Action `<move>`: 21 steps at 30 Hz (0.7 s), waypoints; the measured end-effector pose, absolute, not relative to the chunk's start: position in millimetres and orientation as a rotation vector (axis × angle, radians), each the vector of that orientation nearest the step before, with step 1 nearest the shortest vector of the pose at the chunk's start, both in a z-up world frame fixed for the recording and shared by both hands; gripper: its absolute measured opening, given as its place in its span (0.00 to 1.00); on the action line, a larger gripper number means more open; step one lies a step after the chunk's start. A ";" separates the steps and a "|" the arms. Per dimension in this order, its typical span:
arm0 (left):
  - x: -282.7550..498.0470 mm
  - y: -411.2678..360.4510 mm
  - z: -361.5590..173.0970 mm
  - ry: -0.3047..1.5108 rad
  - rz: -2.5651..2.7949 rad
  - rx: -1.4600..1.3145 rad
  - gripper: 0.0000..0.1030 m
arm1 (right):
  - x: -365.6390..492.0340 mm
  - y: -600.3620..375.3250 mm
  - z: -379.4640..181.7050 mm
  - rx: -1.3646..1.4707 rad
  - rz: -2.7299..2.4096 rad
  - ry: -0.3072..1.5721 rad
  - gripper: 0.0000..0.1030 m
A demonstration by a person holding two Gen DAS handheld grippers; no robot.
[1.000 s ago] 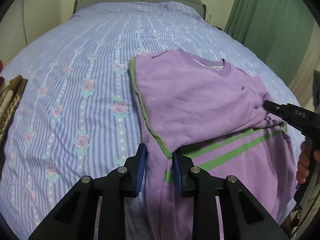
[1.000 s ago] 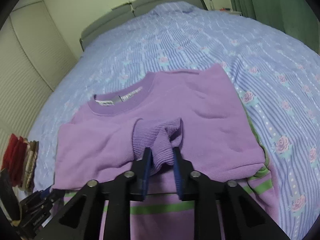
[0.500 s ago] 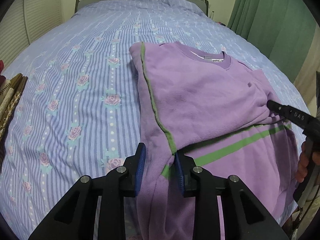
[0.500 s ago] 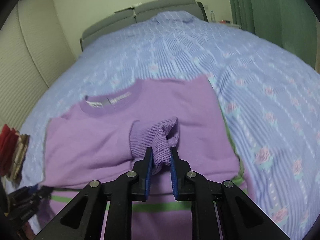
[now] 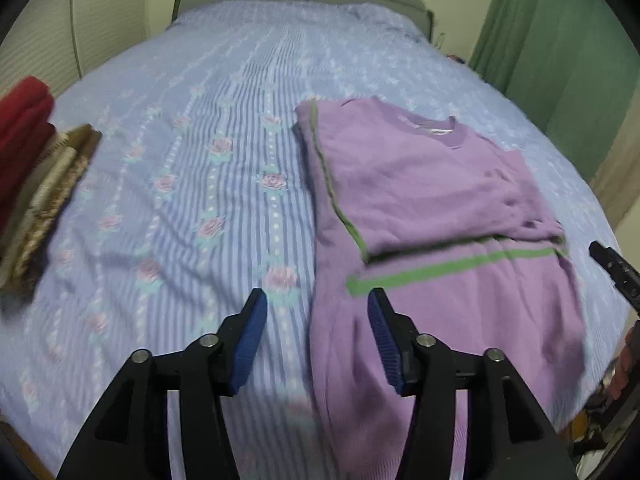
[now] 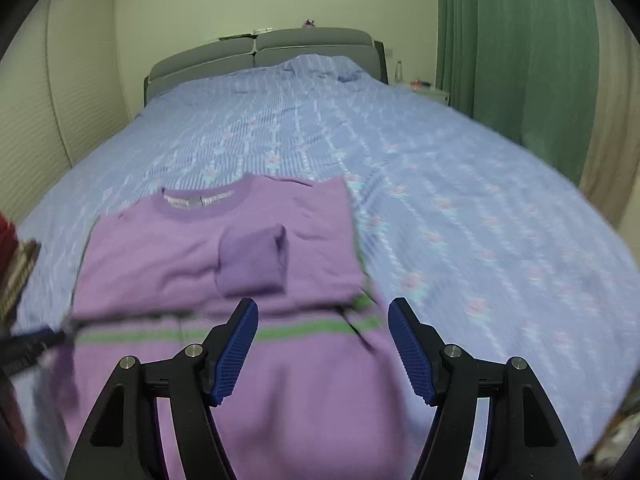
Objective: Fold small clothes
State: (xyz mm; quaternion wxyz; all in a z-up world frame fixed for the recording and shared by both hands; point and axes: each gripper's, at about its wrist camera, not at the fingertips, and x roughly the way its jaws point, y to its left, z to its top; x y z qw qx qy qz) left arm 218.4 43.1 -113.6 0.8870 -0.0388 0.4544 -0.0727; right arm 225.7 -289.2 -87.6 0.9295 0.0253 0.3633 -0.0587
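Note:
A purple sweater [image 5: 420, 196] with green stripes lies on the bed, both sleeves folded over its chest. In the right wrist view the sweater [image 6: 280, 360] shows a ribbed cuff [image 6: 252, 260] resting flat on the chest. My left gripper [image 5: 316, 312] hovers over the sweater's left edge, jaws opening, pads clear of the cloth. My right gripper [image 6: 322, 316] hangs above the green stripe, jaws opening, nothing pressed between them. The right gripper's black tip [image 5: 612, 268] shows at the far right of the left wrist view, and the left gripper's tip [image 6: 32, 344] at the left edge of the right wrist view.
The blue striped floral bedspread [image 5: 200, 200] covers the whole bed, with a grey headboard [image 6: 260, 52] at the far end. Folded red and patterned cloths [image 5: 36, 176] are stacked at the bed's left edge. Green curtains [image 6: 520, 60] hang on the right.
Both grippers let go and pulled back: the left released the sweater's green-trimmed edge, the right released the ribbed cuff, which now lies flat on the chest. Both sets of jaws stand wider.

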 end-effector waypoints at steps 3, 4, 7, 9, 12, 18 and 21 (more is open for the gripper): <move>188.5 42.1 -98.9 0.933 -0.144 -0.069 0.53 | 194.8 -300.1 -84.5 0.037 -0.149 0.775 0.66; 177.3 39.9 -94.3 0.926 -0.147 -0.058 0.53 | 185.0 -302.9 -84.2 0.040 -0.154 0.784 0.66; 151.0 34.9 -89.3 0.920 -0.152 -0.045 0.53 | 156.7 -312.3 -86.4 0.069 -0.157 0.804 0.66; 138.0 31.8 -90.7 0.927 -0.168 -0.046 0.53 | 141.4 -317.4 -89.7 0.101 -0.142 0.812 0.66; 126.1 31.3 -97.5 0.926 -0.160 -0.076 0.53 | 125.8 -321.1 -95.9 0.115 -0.135 0.834 0.66; 108.4 37.1 -124.5 0.971 -0.164 -0.188 0.52 | 101.7 -323.1 -110.4 0.171 -0.136 0.840 0.66; 107.0 39.2 -135.8 0.994 -0.172 -0.221 0.52 | 98.6 -323.3 -117.9 0.171 -0.146 0.849 0.66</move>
